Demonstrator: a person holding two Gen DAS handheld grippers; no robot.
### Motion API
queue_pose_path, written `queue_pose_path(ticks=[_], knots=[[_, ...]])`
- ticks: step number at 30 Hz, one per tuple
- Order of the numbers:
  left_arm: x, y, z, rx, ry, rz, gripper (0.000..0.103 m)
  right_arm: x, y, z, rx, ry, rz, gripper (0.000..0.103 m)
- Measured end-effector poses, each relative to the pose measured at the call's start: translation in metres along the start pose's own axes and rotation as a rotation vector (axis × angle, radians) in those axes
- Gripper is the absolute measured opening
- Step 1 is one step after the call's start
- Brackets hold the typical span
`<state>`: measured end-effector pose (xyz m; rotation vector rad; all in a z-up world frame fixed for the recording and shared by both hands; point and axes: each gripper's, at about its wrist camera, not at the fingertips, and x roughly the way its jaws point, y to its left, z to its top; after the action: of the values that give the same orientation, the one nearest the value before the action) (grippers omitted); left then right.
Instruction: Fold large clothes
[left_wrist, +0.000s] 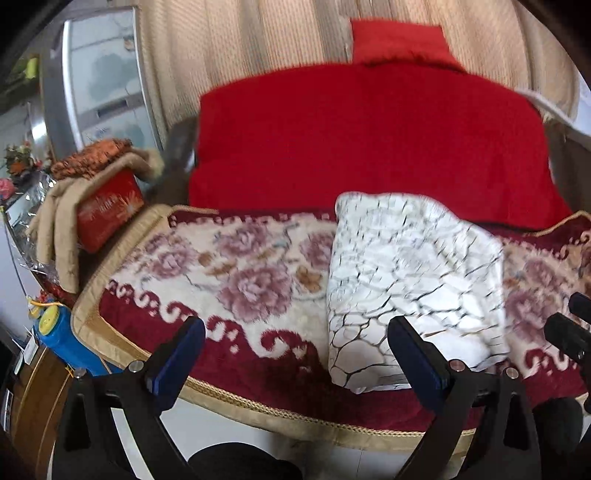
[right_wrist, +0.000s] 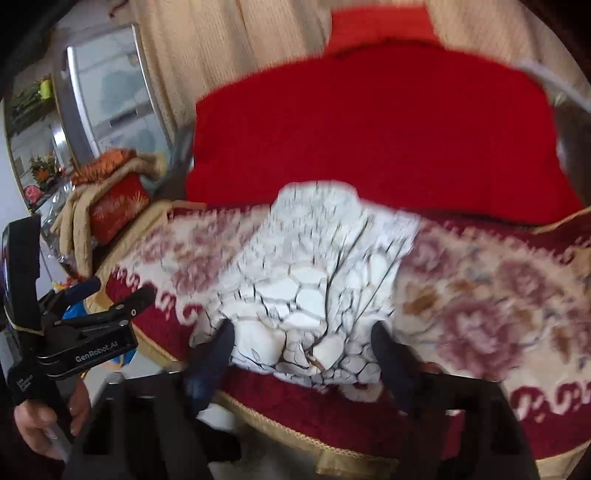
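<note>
one folded white garment (left_wrist: 413, 284) lies on one floral blanket (left_wrist: 236, 266).

Plush blanket (left_wrist: 240, 266); matt, seemingly thin cloth garment (left_wrist: 413, 280).

White garment (left_wrist: 413, 280) with dark crackle lines lies folded into a rectangle on the floral blanket (left_wrist: 229, 266)

Folded garment (left_wrist: 413, 284): white, with dark crackle-like lines. Blanket (left_wrist: 236, 273) beneath: cream centre with mauve-pink roses, dark red border with cream scrolls, tan trim. Far cushion (left_wrist: 369, 140): plain bright red. Curtain (left_wrist: 240, 48): beige, striped. Left box (left_wrist: 110, 210): red with gold bursts.
</note>
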<state>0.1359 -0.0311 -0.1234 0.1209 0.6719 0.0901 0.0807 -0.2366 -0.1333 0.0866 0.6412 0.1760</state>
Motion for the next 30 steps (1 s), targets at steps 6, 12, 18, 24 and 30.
queue_pose_path(ticks=[6, 12, 18, 24, 30], knots=[[-0.045, 0.000, 0.005, 0.010, -0.089, 0.017, 0.099, -0.046, 0.011, 0.005, -0.023, -0.059, -0.061, 0.080], [-0.072, 0.004, 0.008, -0.007, -0.136, 0.036, 0.100, -0.062, 0.023, 0.002, -0.012, -0.070, -0.115, 0.080], [-0.089, 0.007, 0.008, -0.010, -0.165, 0.049, 0.100, -0.069, 0.028, 0.000, 0.014, -0.072, -0.138, 0.080], [-0.103, 0.009, 0.008, -0.009, -0.192, 0.058, 0.100, -0.081, 0.032, 0.002, 0.038, -0.100, -0.139, 0.080], [-0.116, 0.013, 0.009, -0.016, -0.222, 0.065, 0.100, -0.090, 0.039, 0.006, 0.032, -0.123, -0.144, 0.080]])
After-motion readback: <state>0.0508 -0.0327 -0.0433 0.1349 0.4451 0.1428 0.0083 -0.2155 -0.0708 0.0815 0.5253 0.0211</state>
